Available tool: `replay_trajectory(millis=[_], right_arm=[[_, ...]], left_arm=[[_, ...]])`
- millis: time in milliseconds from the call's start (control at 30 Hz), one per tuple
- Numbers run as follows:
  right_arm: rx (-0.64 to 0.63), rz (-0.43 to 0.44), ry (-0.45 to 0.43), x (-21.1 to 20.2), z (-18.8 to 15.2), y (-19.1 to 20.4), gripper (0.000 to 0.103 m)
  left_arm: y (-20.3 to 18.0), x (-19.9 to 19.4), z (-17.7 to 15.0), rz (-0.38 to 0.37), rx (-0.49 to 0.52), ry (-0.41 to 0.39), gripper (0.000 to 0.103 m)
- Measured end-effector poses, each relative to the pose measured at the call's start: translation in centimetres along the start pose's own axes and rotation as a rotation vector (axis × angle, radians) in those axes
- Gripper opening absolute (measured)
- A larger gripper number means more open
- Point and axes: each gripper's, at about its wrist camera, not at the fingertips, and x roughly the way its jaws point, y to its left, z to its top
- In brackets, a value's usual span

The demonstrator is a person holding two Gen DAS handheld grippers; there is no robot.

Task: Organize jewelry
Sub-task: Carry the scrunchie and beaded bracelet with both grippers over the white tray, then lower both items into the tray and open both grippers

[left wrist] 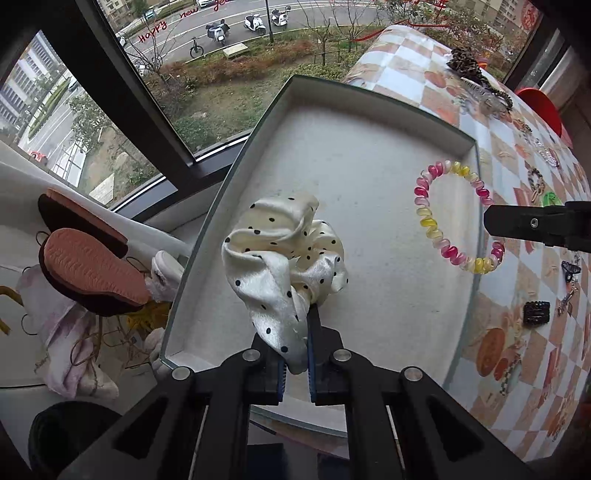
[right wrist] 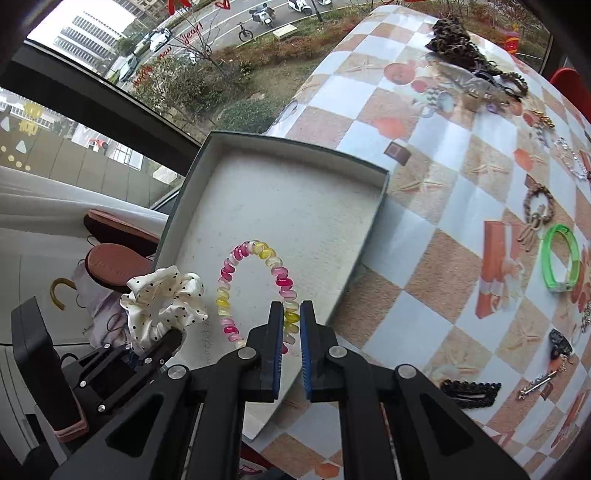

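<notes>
A shallow grey tray [left wrist: 369, 96] with a white felt floor sits at the table's left edge; it also shows in the right wrist view [right wrist: 295, 155]. My left gripper [left wrist: 301, 325] is shut on a cream polka-dot scrunchie [left wrist: 284, 251] and holds it over the tray's near part; the scrunchie also shows in the right wrist view [right wrist: 166, 299]. My right gripper [right wrist: 291, 314] is shut on a pink and yellow spiral hair tie [right wrist: 255, 288], held over the tray's right side. The hair tie [left wrist: 454, 218] and the right gripper's tip [left wrist: 517, 223] also show in the left wrist view.
The checkered tablecloth [right wrist: 443, 206] holds a green bangle [right wrist: 559, 258], a black hair clip [right wrist: 469, 393], a brown braided tie [right wrist: 537, 210], a leopard scrunchie [right wrist: 452, 35] and several small pieces along the right. Slippers [left wrist: 88, 258] lie on the sill left of the tray.
</notes>
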Motion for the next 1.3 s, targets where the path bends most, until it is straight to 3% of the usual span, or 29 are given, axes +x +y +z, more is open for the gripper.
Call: replay_trajectory(millis=[267, 567, 600, 667, 700, 733, 833, 900, 933, 967, 1067, 1100, 1133, 1300], right_arm=[[-0.039, -0.092, 0.133, 5.1, -1.6, 1.4, 0.009], [-0.040, -0.134, 0.162, 5.1, -3.2, 1.5, 0.009], [-0.035, -0.129, 0.166, 5.0, -3.0, 1.7, 0.009], [-0.033, -0.126, 0.173, 5.4, -2.7, 2.3, 0.010], [-0.035, -0.128, 0.176, 5.7, -2.5, 2.1, 0.010], [-0.036, -0.129, 0.179, 5.9, -2.3, 2.2, 0.011], [-0.037, -0.122, 0.173, 6.1, -2.1, 2.4, 0.022], [-0.042, -0.119, 0.149, 5.7, -1.7, 2.6, 0.039], [-0.045, -0.128, 0.135, 5.4, -1.4, 2.8, 0.053], [-0.047, -0.129, 0.120, 5.0, -1.2, 3.0, 0.058], [-0.042, -0.130, 0.092, 3.7, -0.6, 3.3, 0.064], [-0.039, -0.129, 0.083, 3.2, -0.5, 3.2, 0.065], [-0.033, -0.128, 0.073, 2.8, -0.6, 3.2, 0.069], [0.029, -0.122, 0.026, -0.4, -1.7, 1.2, 0.081]], left_arm=[[0.3, 2.7, -1.1, 0.017, 0.022, 0.044, 0.012], [-1.2, 2.9, -1.6, 0.051, 0.097, 0.024, 0.012], [-1.2, 2.8, -1.7, 0.056, 0.103, 0.024, 0.016], [-0.8, 2.9, -1.7, 0.067, 0.103, 0.022, 0.043], [-0.7, 2.8, -1.7, 0.074, 0.099, 0.020, 0.066], [-0.6, 2.7, -1.8, 0.083, 0.096, 0.012, 0.073], [-0.3, 2.8, -1.9, 0.091, 0.102, 0.015, 0.073], [-0.2, 2.8, -1.9, 0.089, 0.106, 0.023, 0.073], [-0.3, 2.7, -2.0, 0.089, 0.108, 0.026, 0.073], [-0.3, 2.6, -1.9, 0.088, 0.109, 0.027, 0.073], [-0.4, 2.0, -1.9, 0.073, 0.105, 0.021, 0.073], [-0.3, 1.9, -1.9, 0.066, 0.104, 0.019, 0.083], [-0.4, 1.6, -1.8, 0.069, 0.104, 0.017, 0.103], [-1.0, 1.0, -1.6, 0.066, 0.142, 0.008, 0.103]])
